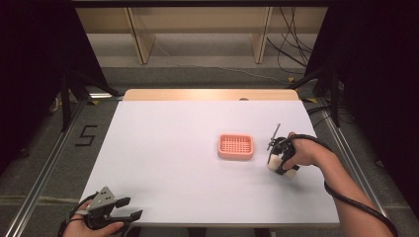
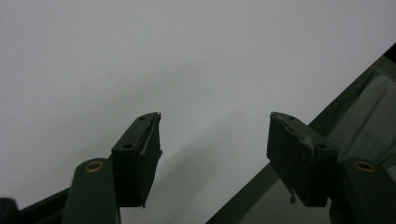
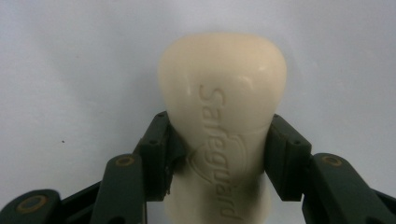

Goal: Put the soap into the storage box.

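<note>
Cream soap [image 3: 223, 135] sits clamped in the right gripper [image 3: 219, 154] beside the pink dish [image 1: 235, 146], likely its destination, while the left gripper [image 2: 215, 149] idles with jaws apart at the table [image 1: 173, 163] edge.

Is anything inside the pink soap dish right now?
Nothing sits in the pink soap dish: its slotted floor shows bare in the high view. The soap bar is clamped in the right gripper, beside the dish. Under the dish is hidden.

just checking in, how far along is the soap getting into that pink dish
Done: the right gripper is shut on the soap bar. In hand: soap held beside the pink soap dish, which is empty. Left: placing it inside. The left gripper is open at the table's near edge.
</note>
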Demonstrator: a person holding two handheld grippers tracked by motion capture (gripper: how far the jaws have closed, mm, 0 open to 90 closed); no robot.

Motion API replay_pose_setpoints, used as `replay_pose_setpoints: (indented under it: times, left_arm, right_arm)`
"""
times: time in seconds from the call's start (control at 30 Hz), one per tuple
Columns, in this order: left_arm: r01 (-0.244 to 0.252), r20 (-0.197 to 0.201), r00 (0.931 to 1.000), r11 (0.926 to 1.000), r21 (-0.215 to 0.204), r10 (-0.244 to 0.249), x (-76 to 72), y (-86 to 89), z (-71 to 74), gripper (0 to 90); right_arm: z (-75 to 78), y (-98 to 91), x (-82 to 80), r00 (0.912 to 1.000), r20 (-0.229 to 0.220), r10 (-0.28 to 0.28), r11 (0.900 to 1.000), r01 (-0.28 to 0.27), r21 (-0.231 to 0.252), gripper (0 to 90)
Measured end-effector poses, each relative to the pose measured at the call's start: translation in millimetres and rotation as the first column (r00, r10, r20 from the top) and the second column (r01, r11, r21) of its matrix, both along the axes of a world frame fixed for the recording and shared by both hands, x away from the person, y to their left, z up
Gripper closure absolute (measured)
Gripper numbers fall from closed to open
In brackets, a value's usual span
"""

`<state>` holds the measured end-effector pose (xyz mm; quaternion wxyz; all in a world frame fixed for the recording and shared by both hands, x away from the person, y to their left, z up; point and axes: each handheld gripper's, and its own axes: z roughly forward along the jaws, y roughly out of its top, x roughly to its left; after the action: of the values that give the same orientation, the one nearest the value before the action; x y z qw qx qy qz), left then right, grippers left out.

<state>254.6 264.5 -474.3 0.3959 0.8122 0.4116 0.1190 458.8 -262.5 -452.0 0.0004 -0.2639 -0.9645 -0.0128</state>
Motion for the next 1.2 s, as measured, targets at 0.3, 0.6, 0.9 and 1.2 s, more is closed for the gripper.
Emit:
replay_pose_setpoints:
  times: [0.3, 0.6, 0.9, 1.2]
  left_arm:
    - [0.018, 0.003, 0.9998, 0.9998, -0.008, -0.018, -0.1, -0.2, 0.6, 34.5]
    - [0.033, 0.017, 0.9993, 0.9991, 0.025, -0.033, 1.9, 2.1, 1.1, 34.5]
    - [0.016, 0.005, 0.9999, 0.9998, -0.012, -0.015, -0.4, -0.1, 0.7, 34.5]
    - [0.023, 0.007, 0.9997, 0.9997, 0.003, -0.023, -0.3, 1.1, 1.1, 34.5]
  right_arm:
    - [6.6, -1.6, -2.2, 0.9998, 0.010, 0.016, 0.9999, -0.016, 0.005, 50.5]
    - [11.0, 0.8, -3.7, 0.9998, 0.007, 0.017, 0.9998, -0.017, 0.012, 50.5]
    - [18.0, 4.3, -3.1, 0.9987, 0.018, 0.048, 0.9988, -0.048, -0.006, 50.5]
    - [23.2, 8.9, -2.4, 0.9963, 0.038, 0.078, 0.9970, -0.078, -0.004, 50.6]
